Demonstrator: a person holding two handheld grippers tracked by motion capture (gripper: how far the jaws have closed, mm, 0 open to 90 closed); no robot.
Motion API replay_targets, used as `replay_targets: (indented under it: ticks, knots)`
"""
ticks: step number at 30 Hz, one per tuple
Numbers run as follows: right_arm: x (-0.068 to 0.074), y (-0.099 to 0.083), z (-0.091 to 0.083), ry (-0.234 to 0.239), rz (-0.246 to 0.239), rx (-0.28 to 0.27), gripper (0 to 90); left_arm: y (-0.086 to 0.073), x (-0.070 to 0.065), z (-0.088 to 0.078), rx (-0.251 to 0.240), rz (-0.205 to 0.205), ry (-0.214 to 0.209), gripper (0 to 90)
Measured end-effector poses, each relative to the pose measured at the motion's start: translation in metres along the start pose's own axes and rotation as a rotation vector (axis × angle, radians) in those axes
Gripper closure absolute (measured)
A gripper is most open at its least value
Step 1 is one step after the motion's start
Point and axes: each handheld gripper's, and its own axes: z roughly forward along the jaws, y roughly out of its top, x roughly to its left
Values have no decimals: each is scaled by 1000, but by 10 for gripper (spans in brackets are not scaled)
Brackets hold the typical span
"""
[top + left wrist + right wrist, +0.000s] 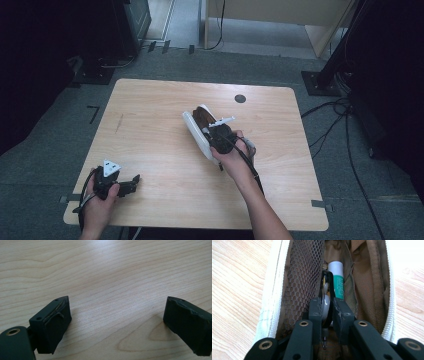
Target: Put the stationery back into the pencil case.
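A white zip pouch point(196, 134) with a brown lining lies open in the middle of the wooden table point(150, 115). My right gripper point(211, 129) reaches into its mouth. In the right gripper view the pouch point(270, 290) shows a brown mesh pocket point(302, 277) on the left. The right gripper point(327, 306) is shut on a thin black and silver item point(326, 287), seen edge-on; what it is I cannot tell. Behind it lies a white and green tube point(337, 277). My left gripper point(134, 182) rests open near the front left corner, nothing between its jaws point(116, 320).
A small dark round disc point(240, 98) sits in the tabletop near the far right. Cables point(330, 125) trail over the grey floor to the right, beside a black stand base point(320, 82). Dark equipment stands beyond the far left corner.
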Motion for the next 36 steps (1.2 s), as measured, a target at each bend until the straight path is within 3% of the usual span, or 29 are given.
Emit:
replay_targets:
  ticks: [6,23,32,36]
  knots:
    - [1,0,-5,9,0,-24,760,0,0,0,0,0,0,78]
    - [3,6,-51,38,-5,-208,819,0,0,0,0,2,1,78]
    - [-3,3,-75,38,10,-282,768,0,0,0,1,2,1,77]
    - [-7,1,-83,31,5,-321,684,0,0,0,1,2,1,77]
